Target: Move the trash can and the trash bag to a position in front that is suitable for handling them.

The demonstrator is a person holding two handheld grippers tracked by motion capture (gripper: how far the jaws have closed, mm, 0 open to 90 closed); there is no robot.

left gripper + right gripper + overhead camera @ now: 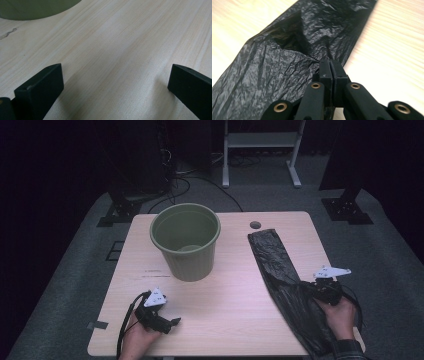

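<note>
Since the long black crinkled plastic bag (280,275) lying flat along the table's (225,320) right side is light, limp and slippery, my right gripper (331,65) is pinched shut on a fold near its edge; my left gripper (115,82) rests with jaws apart, near the green plastic bucket (185,240).

I can read no text, label, brand or number anywhere from here. The pale wooden bench (225,320) carries a faint dark smudge on its left side, near the round olive-green plastic bucket (186,241), but it forms no letters. The long crinkled black plastic bag (280,275) on the right is unprinted.
</note>
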